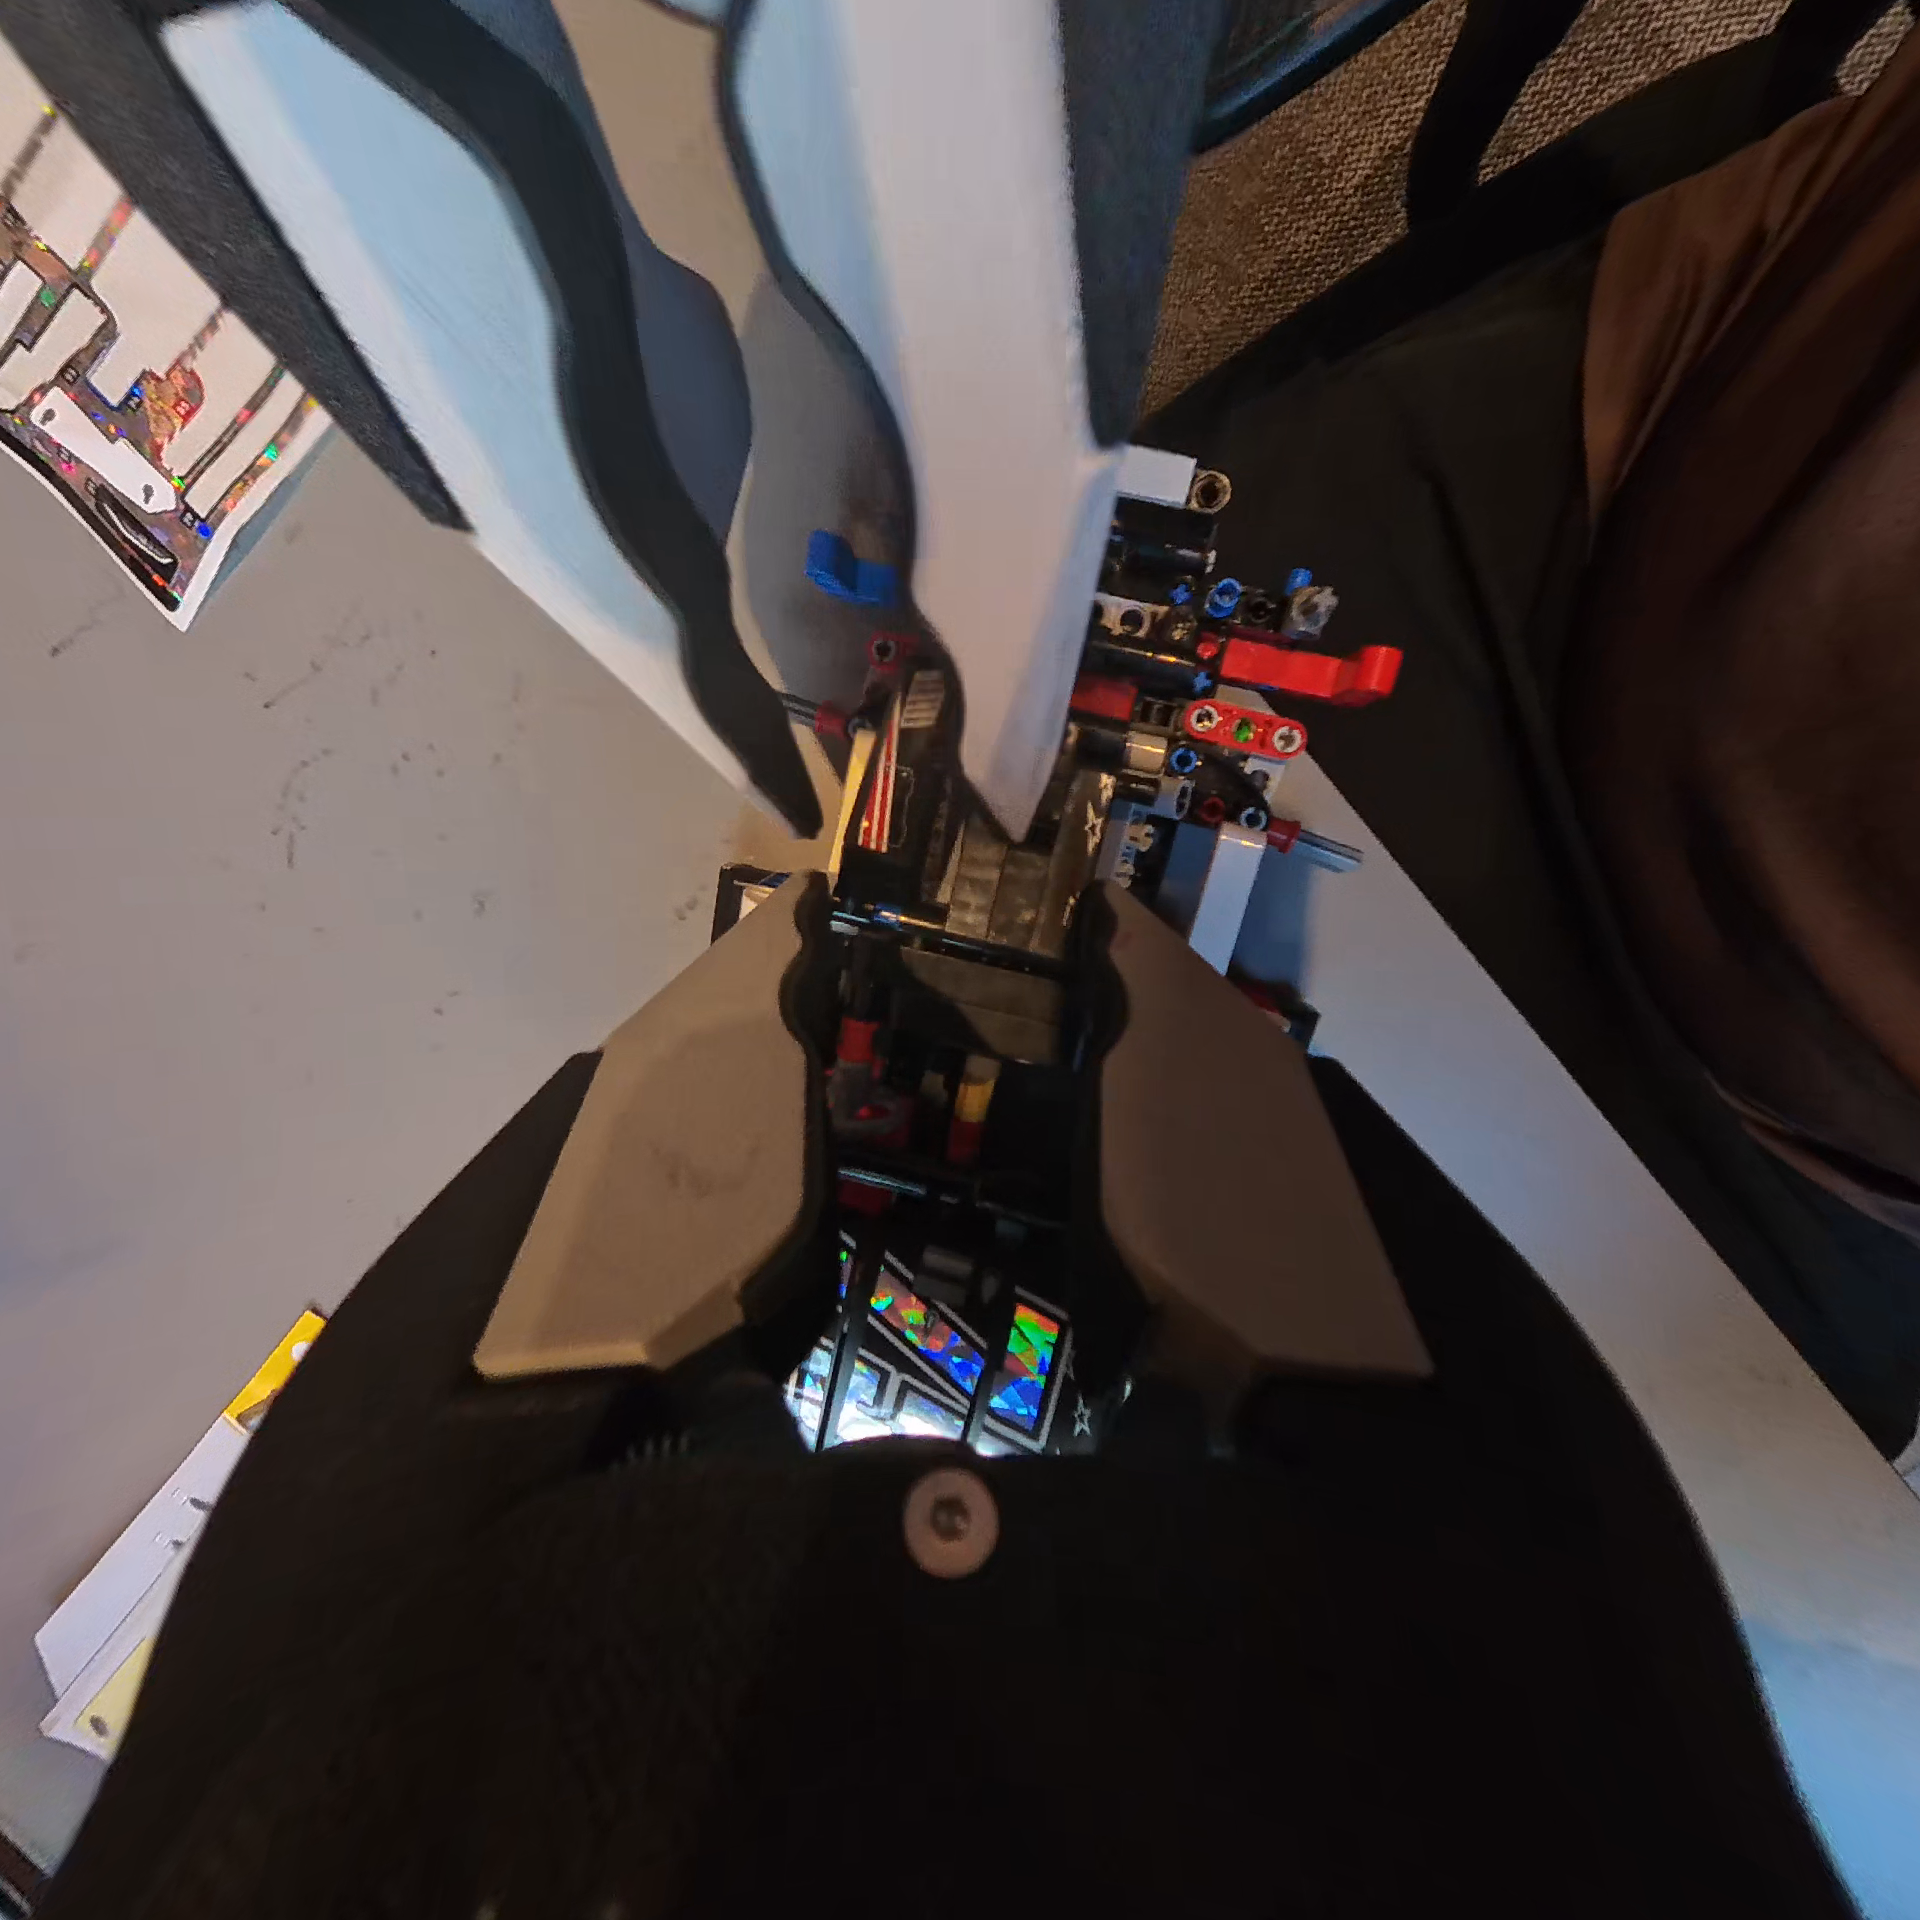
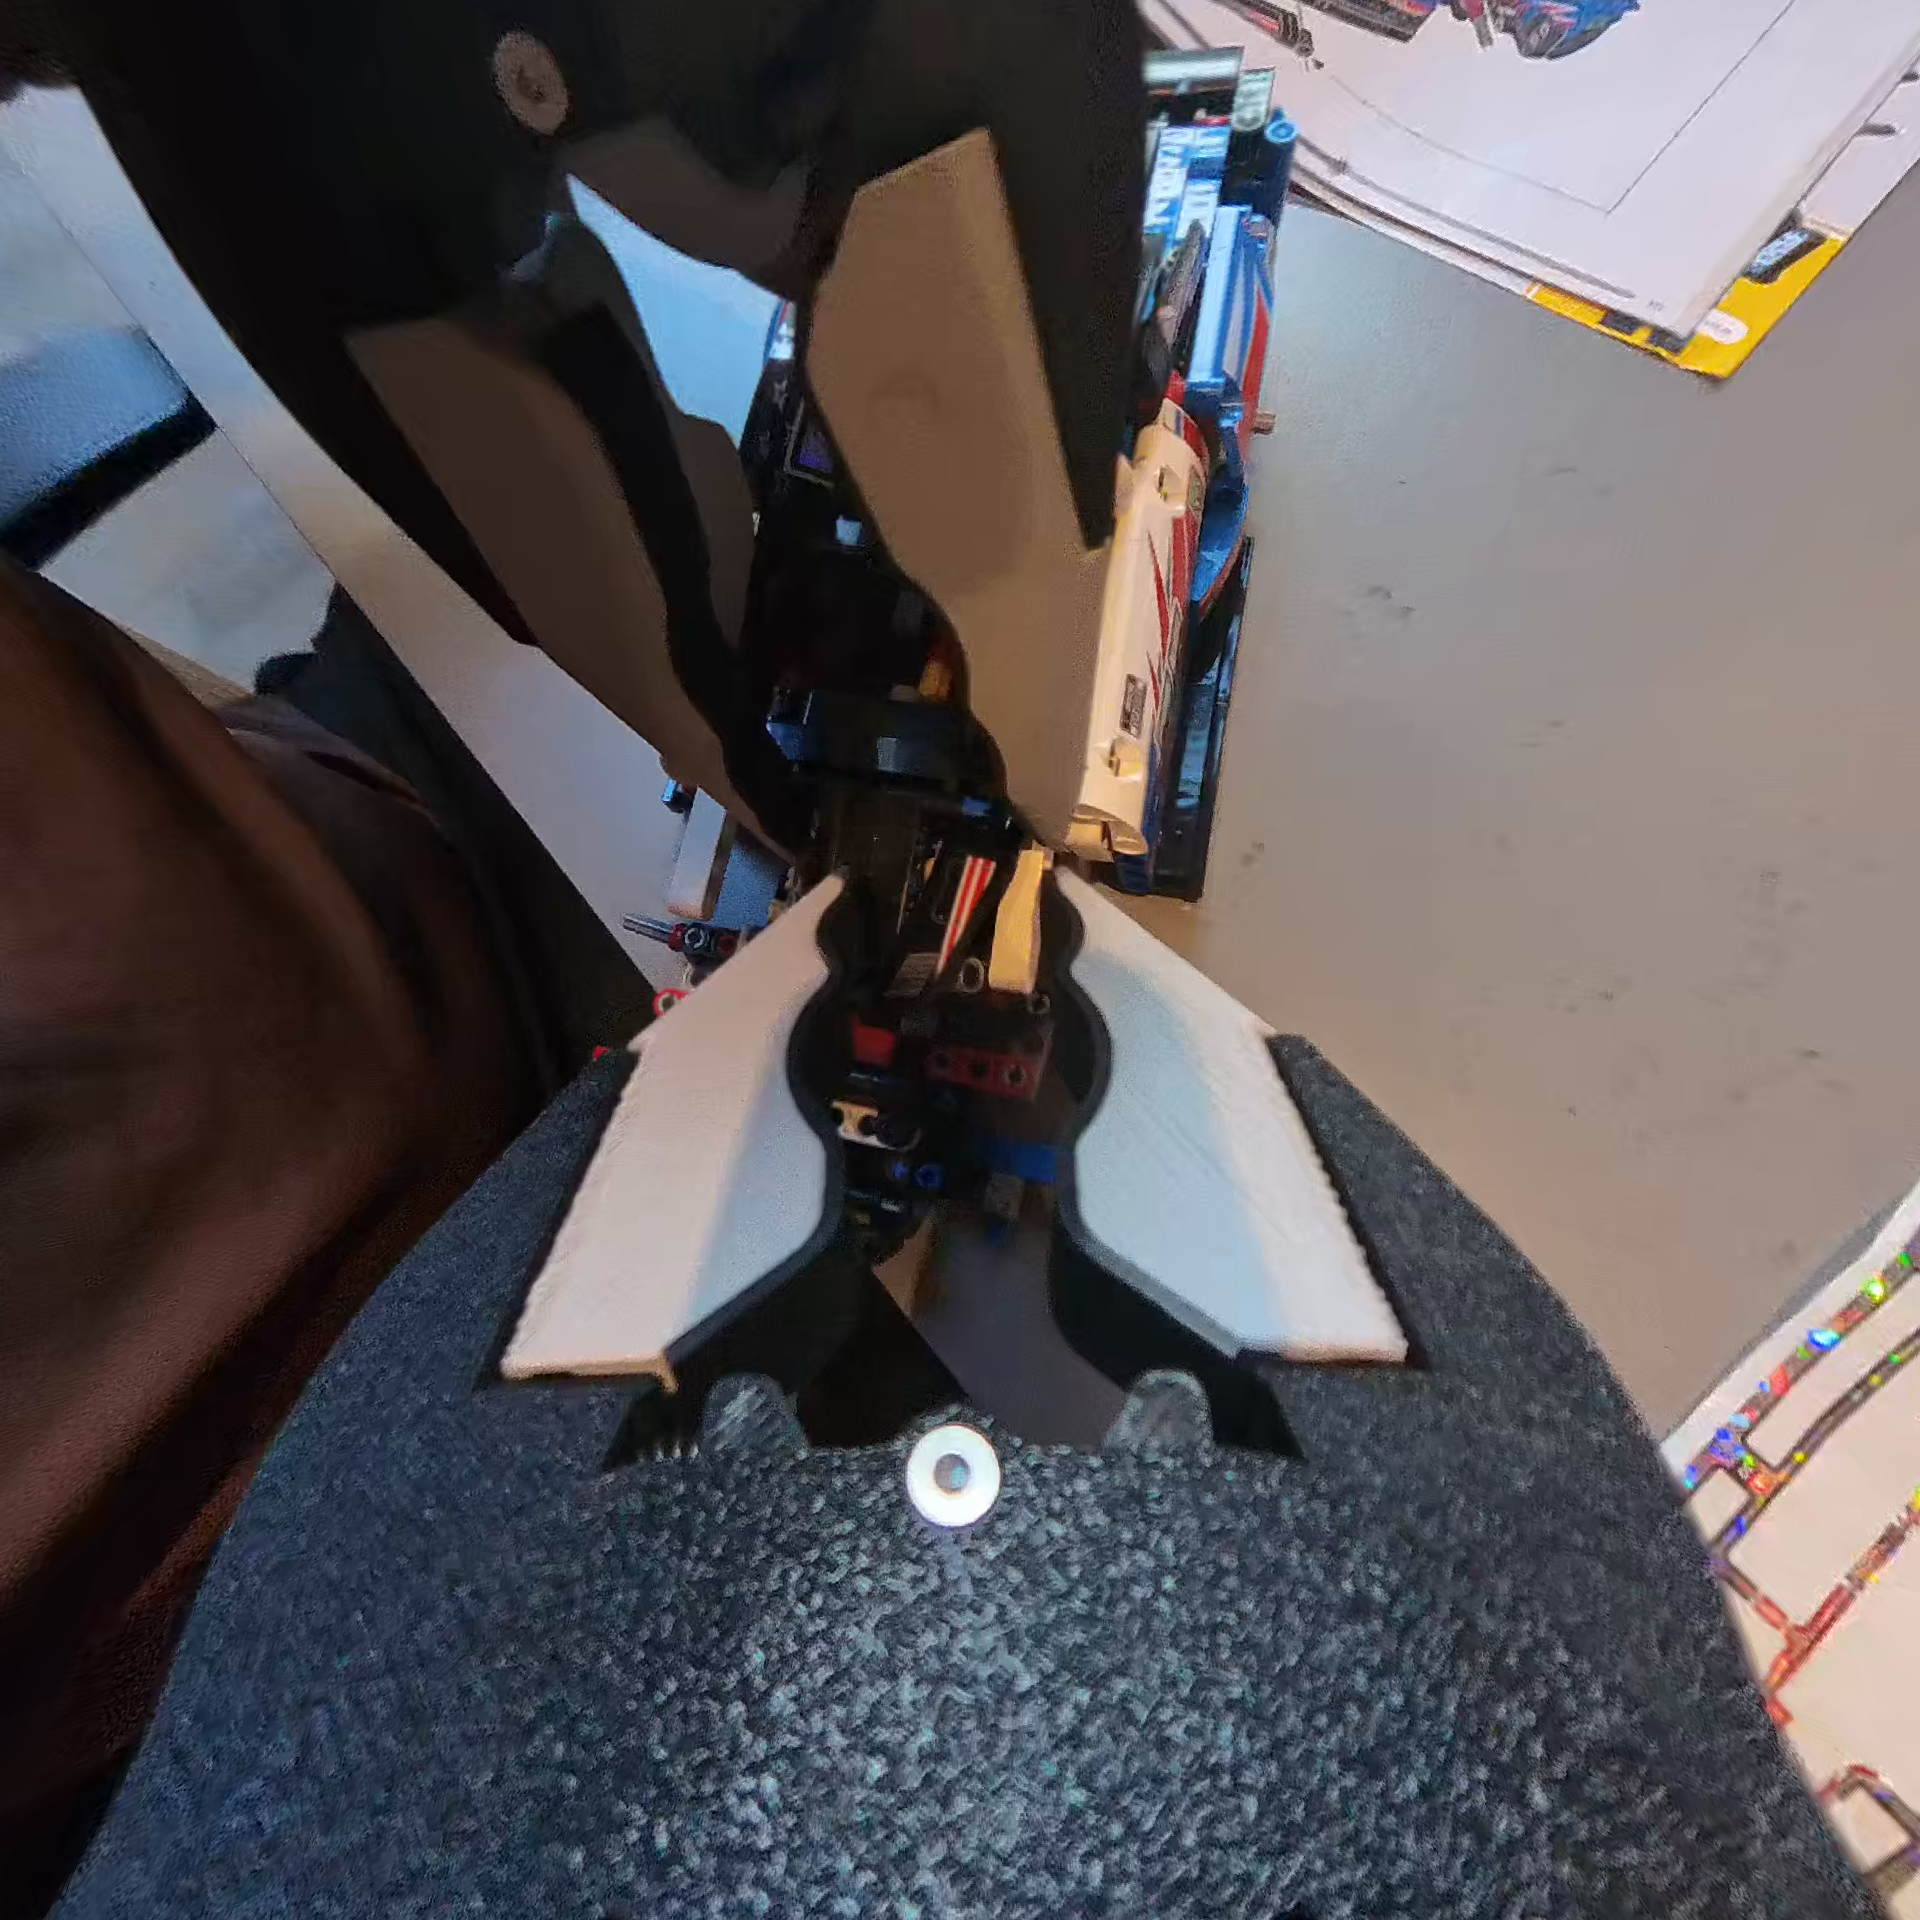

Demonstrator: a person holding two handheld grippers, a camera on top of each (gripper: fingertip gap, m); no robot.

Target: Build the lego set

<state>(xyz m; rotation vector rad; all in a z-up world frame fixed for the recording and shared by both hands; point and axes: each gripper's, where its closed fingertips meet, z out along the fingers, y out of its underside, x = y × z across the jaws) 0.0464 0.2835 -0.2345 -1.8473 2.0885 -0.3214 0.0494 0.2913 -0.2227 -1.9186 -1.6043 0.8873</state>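
Note:
A partly built lego car of black, red, blue and white parts is held over the table's near edge. My left gripper, with tan fingers, is closed on the car's black body with shiny stickers. My right gripper, with white fingers, faces it and is closed around the other end, over a red-striped panel and a white beam. In the right wrist view the car's white, blue and red side panel shows beside the left gripper. In the left wrist view the right gripper comes from above.
A holographic sticker sheet lies on the grey table; it also shows in the right wrist view. An instruction booklet lies at the far side. A person in a brown top sits at the table edge. My left and right fingertips are right by each other.

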